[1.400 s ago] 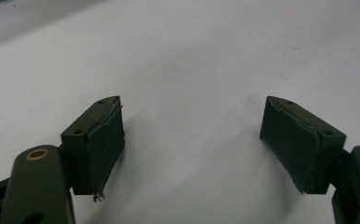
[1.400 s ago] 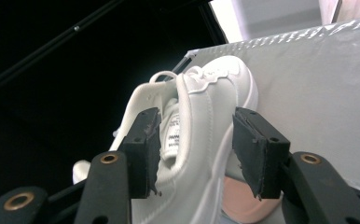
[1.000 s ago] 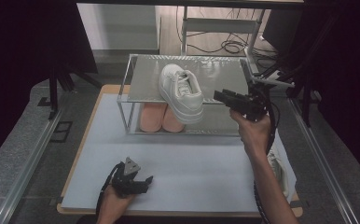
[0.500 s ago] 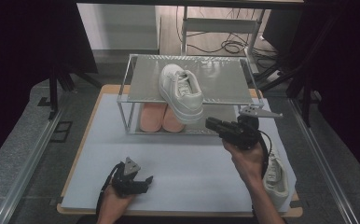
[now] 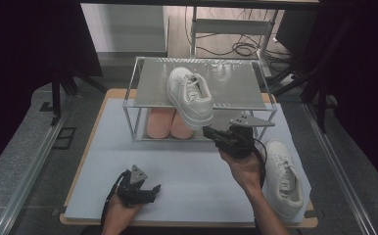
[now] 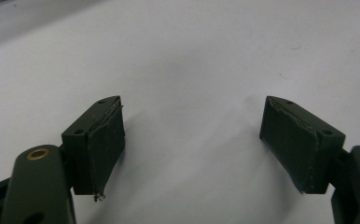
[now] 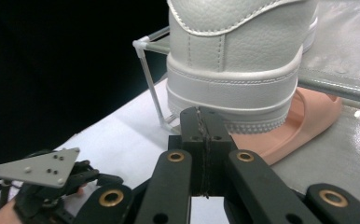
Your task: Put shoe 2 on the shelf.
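A white sneaker (image 5: 191,95) lies on the top shelf of a metal rack (image 5: 236,83), its heel (image 7: 234,56) hanging over the front edge. Under the shelf sits a pair of pink slippers (image 5: 167,125). My right gripper (image 5: 210,132) hovers in front of the rack, just below that heel. Its jaws have just been closing and now stand shut (image 7: 201,116) with nothing between them. A second white sneaker (image 5: 282,178) lies on the table at the right. My left gripper (image 5: 147,192) rests low at the front left, open (image 6: 192,135) over the bare mat.
The white mat (image 5: 192,186) covers the tabletop between the rack and the near edge. A pink slipper (image 7: 308,121) lies directly behind my right jaws. The rack's thin front post (image 7: 151,88) stands to their left. Dark floor surrounds the table.
The right gripper has come down and left from the rack's right end to just in front of the shelf, and its jaws have shut. The left gripper has stayed put.
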The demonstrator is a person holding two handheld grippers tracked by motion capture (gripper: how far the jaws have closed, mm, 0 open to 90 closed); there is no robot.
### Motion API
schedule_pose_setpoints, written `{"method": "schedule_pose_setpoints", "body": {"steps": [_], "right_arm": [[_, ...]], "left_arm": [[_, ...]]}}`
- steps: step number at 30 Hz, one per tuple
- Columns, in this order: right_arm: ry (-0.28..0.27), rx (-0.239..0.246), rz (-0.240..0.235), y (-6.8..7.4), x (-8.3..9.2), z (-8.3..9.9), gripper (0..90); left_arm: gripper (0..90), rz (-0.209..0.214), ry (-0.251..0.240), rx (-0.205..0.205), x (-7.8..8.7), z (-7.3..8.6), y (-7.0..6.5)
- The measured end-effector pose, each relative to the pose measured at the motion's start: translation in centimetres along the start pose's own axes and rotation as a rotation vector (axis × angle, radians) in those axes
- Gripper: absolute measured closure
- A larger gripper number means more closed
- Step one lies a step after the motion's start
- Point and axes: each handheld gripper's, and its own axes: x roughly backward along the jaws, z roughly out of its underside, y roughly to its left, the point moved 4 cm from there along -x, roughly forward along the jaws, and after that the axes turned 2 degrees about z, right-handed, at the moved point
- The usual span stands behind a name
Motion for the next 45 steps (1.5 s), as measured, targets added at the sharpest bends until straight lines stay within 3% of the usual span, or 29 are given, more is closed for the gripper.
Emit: {"method": "schedule_pose_setpoints", "body": {"steps": [9, 22, 34, 45], "right_arm": [[0.001, -0.003, -0.013, 0.2, -0.9, -0.4, 90.0], [0.018, -0.01, -0.032, 0.8, -3.7, -1.0, 90.0], [0.012, -0.021, -0.053, 0.5, -6.3, -1.6, 90.0], [0.02, -0.032, -0.039, 0.1, -8.3, -2.3, 90.0]], "left_arm": [[22.0, 0.0, 0.0, 0.0, 0.0, 0.0, 0.0], [22.2, 0.0, -0.002, 0.0, 0.0, 0.0, 0.0], [22.4, 0.0, -0.003, 0.0, 0.0, 0.0, 0.0], [22.5, 0.001, -0.003, -0.001, 0.0, 0.0, 0.0]]}}
